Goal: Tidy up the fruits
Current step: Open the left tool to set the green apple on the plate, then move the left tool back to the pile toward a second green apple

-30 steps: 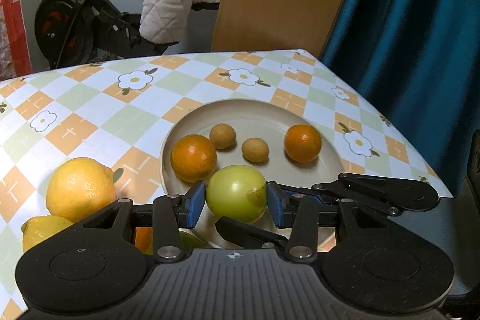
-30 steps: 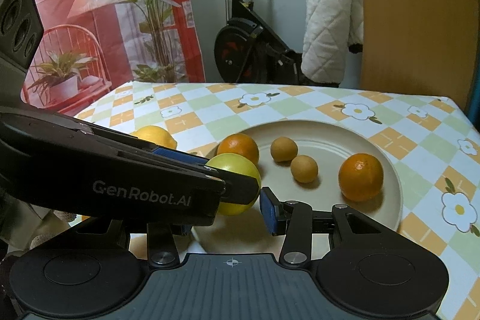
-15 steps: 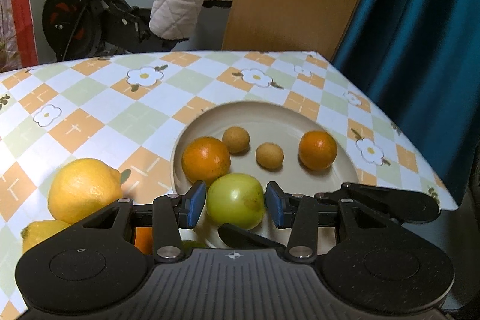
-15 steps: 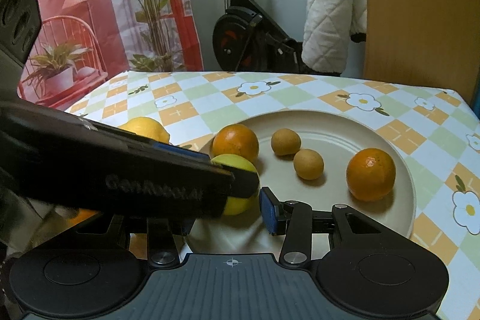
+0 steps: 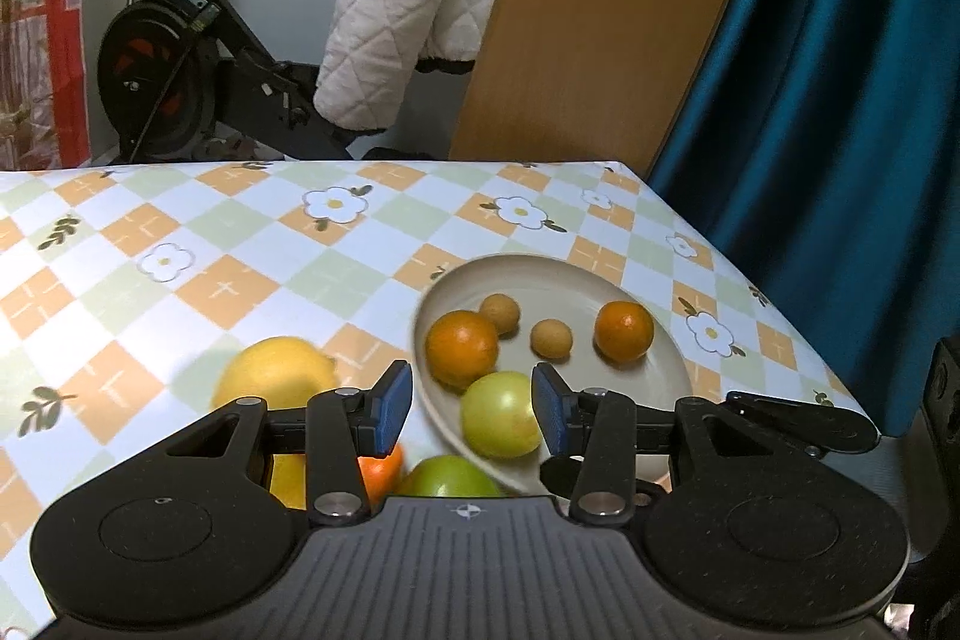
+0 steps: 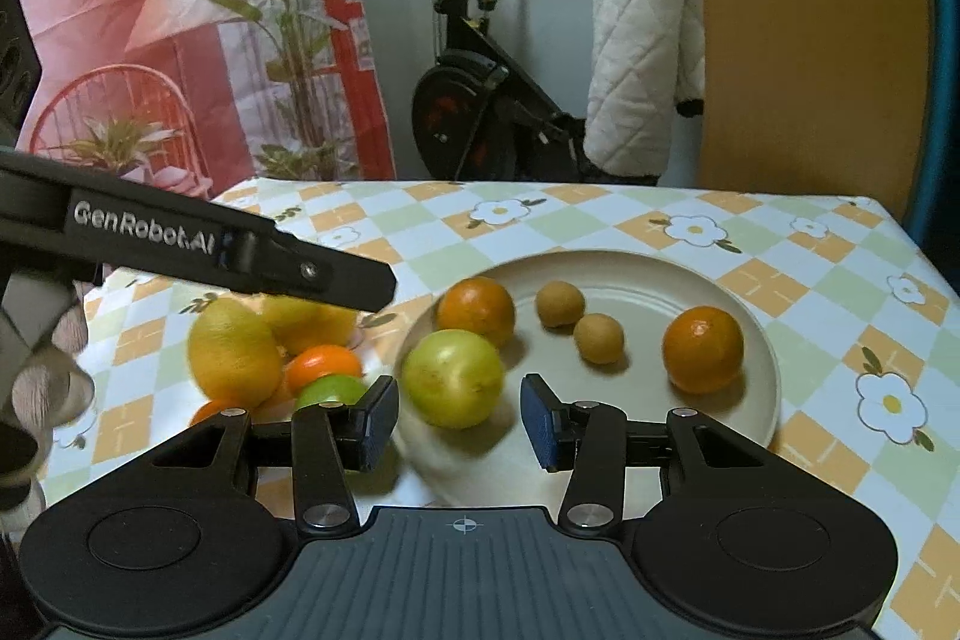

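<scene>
A beige plate point(image 6: 762, 340) holds a yellow-green fruit point(image 6: 451, 377), two oranges point(image 6: 702, 349) and two small brown fruits point(image 6: 597, 337). The plate point(image 5: 672, 370) and the green fruit point(image 5: 499, 415) show in the left wrist view too. Left of the plate lie lemons point(image 6: 234, 352), a small orange point(image 6: 321, 367) and a green fruit point(image 6: 329, 393). My left gripper point(image 5: 473, 409) is open, raised above the plate's near rim, empty. My right gripper point(image 6: 459, 423) is open and empty before the green fruit.
The table has a checked flower cloth point(image 5: 228, 244); its right edge point(image 5: 798, 340) drops off by a blue curtain. An exercise bike point(image 5: 180, 64), a wooden board and a quilted white cover stand behind the table.
My left gripper opened, let go of the yellow-green fruit on the plate, and lifted up and back. My right gripper stayed open and drew back slightly.
</scene>
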